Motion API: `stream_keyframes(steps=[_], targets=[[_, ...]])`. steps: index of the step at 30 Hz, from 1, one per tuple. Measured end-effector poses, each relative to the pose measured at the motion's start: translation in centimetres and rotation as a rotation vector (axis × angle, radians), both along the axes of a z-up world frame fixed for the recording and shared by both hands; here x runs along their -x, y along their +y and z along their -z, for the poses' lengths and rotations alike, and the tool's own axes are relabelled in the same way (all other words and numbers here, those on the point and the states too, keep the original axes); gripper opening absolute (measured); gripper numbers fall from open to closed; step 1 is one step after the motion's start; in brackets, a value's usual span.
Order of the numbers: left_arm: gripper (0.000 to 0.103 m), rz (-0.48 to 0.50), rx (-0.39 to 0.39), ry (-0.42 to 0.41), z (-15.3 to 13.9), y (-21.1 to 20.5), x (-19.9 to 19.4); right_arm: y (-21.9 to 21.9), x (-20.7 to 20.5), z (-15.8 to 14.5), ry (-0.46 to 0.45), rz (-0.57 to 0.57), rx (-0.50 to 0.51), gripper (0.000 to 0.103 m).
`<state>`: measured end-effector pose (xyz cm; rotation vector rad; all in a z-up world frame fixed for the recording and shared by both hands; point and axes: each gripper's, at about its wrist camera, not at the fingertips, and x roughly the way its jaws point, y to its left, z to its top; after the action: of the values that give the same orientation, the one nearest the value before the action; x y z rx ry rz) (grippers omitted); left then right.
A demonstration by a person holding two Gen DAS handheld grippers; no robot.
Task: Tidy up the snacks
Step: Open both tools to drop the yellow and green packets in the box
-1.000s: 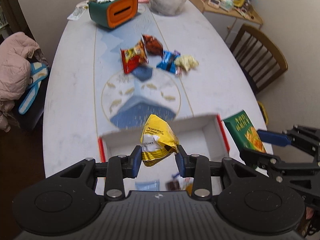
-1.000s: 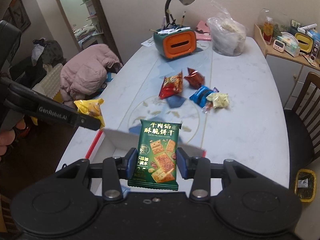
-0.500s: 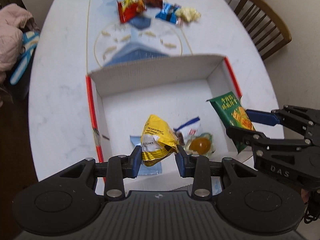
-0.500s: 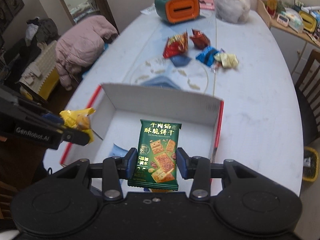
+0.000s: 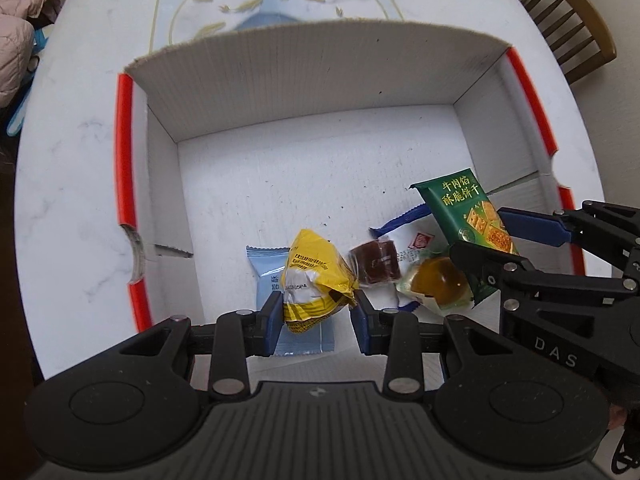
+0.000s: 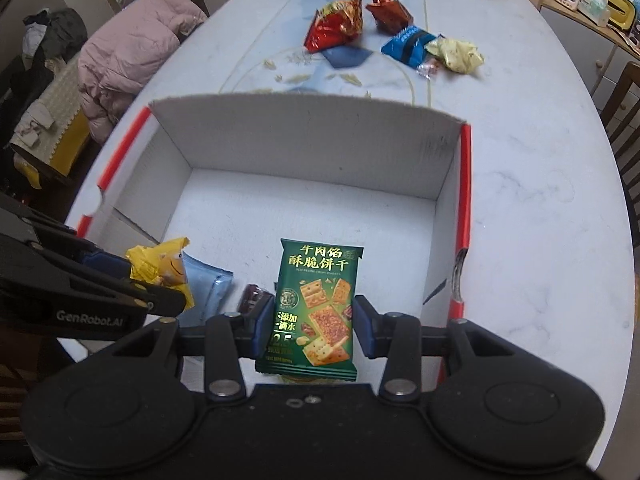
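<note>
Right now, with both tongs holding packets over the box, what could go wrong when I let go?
1. The yellow packet in the left tongs hangs above the light blue packet and brown candy; it may land on top of them.
2. The green cracker packet in the right tongs hangs close to the left tongs; the tools could bump.
3. The box is filling only at its near end.
</note>
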<state>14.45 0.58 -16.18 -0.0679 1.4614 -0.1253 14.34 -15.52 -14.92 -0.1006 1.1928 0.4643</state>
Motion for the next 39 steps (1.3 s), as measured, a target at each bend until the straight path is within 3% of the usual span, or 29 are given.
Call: stream_keyframes(steps=[12,20,26,39], targets=[[0.035,0.026,-0.022,0.033,3.0,-0.6,-0.6,0.5,-0.3,1.8,0.037,0.001,0.017,0.041],[0.037,0.031,-0.001,0.018,3.0,-0.5,-0.4,0.3,-0.1,1.9,0.049,0.006,0.008,0.04],[0.048,0.027,0.034,-0.014,1.9,0.0,0.1,-0.1,0.3,0.8,0.035,0.009,-0.014,0.042],[0.049,0.045,0.053,-0.131,-3.9,0.7,2.1,-1.4,1.8,-4.8,-0.047,0.013,-0.087,0.051]])
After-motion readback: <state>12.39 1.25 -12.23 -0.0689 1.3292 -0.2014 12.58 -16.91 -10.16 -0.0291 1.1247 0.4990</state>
